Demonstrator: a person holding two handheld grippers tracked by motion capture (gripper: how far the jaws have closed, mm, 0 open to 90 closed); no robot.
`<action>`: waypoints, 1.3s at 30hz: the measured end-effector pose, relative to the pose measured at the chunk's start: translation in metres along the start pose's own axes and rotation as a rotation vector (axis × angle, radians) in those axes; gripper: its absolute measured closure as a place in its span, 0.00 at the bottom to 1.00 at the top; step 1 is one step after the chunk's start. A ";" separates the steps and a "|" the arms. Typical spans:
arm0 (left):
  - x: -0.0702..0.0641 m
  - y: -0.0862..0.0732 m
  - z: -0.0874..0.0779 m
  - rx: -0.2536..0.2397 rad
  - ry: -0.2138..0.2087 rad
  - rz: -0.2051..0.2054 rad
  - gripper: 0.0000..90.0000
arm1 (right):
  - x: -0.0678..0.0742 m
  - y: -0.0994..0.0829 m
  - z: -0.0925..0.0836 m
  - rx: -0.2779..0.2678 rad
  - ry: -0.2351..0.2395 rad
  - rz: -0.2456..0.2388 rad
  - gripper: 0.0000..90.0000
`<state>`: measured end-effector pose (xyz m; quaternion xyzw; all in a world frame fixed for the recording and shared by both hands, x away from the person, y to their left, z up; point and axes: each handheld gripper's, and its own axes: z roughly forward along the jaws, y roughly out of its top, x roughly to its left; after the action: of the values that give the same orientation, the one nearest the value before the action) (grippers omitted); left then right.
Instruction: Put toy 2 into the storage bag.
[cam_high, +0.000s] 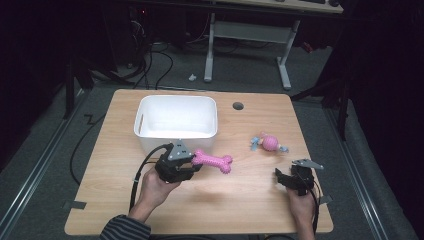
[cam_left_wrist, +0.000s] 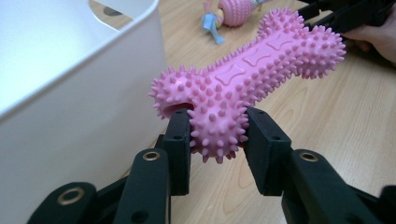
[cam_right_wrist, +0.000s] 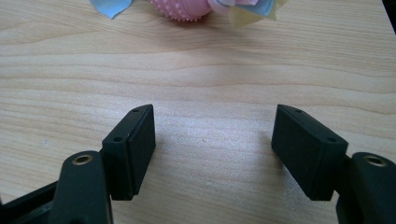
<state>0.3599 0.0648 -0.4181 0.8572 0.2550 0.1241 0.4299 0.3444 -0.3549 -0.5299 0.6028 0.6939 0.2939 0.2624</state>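
Note:
A pink spiky bone toy (cam_high: 214, 161) (cam_left_wrist: 243, 84) hangs just above the table, right beside the front wall of the white bin (cam_high: 176, 140) (cam_left_wrist: 70, 102). My left gripper (cam_high: 192, 164) (cam_left_wrist: 217, 135) is shut on one knobbed end of the bone. A pink spiky ball toy with blue and yellow cloth tails (cam_high: 269, 143) (cam_left_wrist: 233, 11) (cam_right_wrist: 187, 8) lies on the table to the right. My right gripper (cam_high: 281, 176) (cam_right_wrist: 212, 149) stands open low over bare wood, a short way in front of that ball toy, with nothing between its jaws.
The wooden table (cam_high: 240, 200) has a round cable hole (cam_high: 238, 106) behind the bin's right corner. The bin looks empty inside. Cables trail over the floor behind the table, and a white desk frame (cam_high: 247, 35) stands farther back.

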 end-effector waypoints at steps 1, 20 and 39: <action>0.001 0.001 -0.002 -0.006 0.004 -0.001 0.71 | 0.000 0.000 0.000 0.002 -0.001 0.000 0.34; 0.021 0.025 -0.025 -0.046 0.042 -0.031 0.71 | 0.000 0.000 0.000 0.003 -0.001 0.000 0.34; 0.045 0.051 -0.028 -0.033 0.096 -0.011 0.71 | 0.000 0.000 0.000 0.004 -0.001 0.000 0.34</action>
<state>0.4021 0.0829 -0.3611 0.8416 0.2780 0.1671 0.4320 0.3442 -0.3546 -0.5297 0.6036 0.6942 0.2921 0.2617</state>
